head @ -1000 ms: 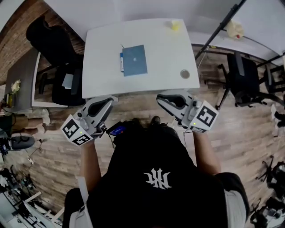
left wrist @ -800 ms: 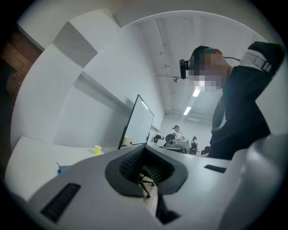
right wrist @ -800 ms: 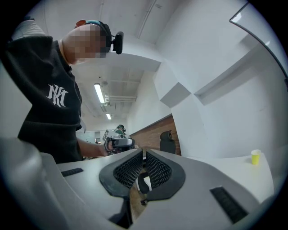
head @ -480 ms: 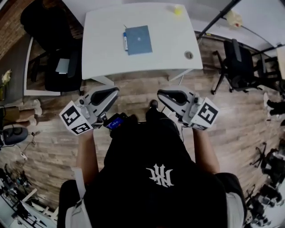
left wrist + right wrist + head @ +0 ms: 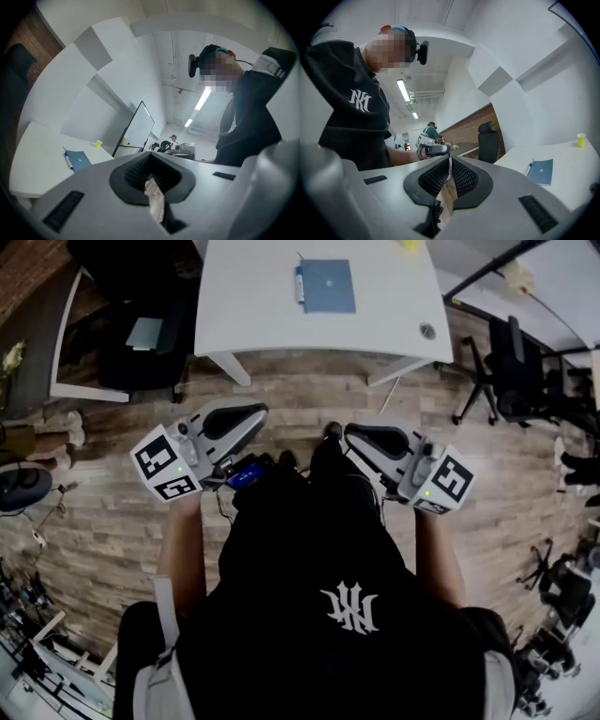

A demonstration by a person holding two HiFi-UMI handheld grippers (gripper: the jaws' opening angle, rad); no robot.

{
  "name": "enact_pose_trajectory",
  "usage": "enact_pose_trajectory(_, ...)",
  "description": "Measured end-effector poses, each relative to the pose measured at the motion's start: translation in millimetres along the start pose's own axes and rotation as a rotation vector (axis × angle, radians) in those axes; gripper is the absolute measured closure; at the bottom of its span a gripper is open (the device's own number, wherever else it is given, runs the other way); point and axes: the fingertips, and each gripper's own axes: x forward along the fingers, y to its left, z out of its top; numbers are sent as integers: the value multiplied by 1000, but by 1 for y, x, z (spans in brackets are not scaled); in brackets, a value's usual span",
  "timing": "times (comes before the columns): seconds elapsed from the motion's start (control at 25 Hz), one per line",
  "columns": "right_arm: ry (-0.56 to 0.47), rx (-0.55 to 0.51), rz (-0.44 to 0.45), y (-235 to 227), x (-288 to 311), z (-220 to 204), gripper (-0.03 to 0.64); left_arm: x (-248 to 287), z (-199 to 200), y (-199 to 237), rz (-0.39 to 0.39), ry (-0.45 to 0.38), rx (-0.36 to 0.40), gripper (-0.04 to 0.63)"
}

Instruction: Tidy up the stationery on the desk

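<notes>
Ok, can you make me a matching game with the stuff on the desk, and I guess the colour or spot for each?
Things:
1. notebook
2. pen
3. cup
4. desk

Clues:
A. yellow, near the far edge
B. white, holds the rest
C. thin, beside the notebook's left edge in the head view
D. blue, lying flat

Pairs: 1-D, 2-C, 3-A, 4-B

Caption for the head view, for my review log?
Left gripper and right gripper shut, short of desk bearing notebook, pen.
</notes>
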Motion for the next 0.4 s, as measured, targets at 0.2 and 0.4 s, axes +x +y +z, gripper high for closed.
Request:
enact_pose_trajectory(0.2, 4, -20, 5, 12, 6, 5, 569, -6, -1, -7, -19, -3, 3, 594)
enact_pose_trajectory(0.4, 1, -10, -1, 30, 3, 0, 569, -14, -10, -23, -36, -12, -21, 594)
